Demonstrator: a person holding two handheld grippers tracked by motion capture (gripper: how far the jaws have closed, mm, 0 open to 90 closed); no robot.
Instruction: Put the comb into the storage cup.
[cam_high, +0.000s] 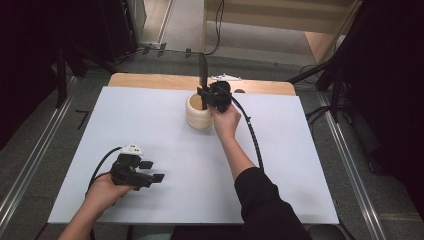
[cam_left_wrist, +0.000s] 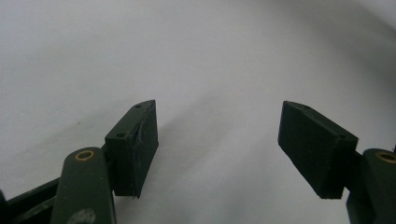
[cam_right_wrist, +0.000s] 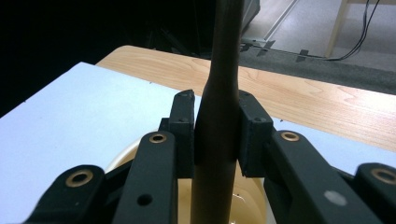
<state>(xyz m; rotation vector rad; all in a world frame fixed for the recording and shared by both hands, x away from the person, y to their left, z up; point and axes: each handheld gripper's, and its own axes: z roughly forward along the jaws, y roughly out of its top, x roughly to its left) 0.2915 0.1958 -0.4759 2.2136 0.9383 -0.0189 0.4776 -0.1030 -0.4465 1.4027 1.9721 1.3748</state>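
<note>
Nearest the high view's camera, the left gripper is resting low on the near left of the white surface, its jaws standing wide apart with nothing between them; the left gripper view is showing bare white sheet between the two pads. Far across the surface, the right gripper is hovering over the cream round holder, which is sitting near the far middle, just short of the bare wooden strip. Its jaws are clamping a dark, slender tool handle that is standing upright, its lower end going down inside the holder's mouth.

The step in hand appears to be moving the tool straight up or down through the holder. Doing it well probably means keeping the handle vertical and travelling along its axis, so the shaft is not levering against the rim and tipping the light holder. Grip pressure should be holding steady until the tool is clear or seated.
</note>
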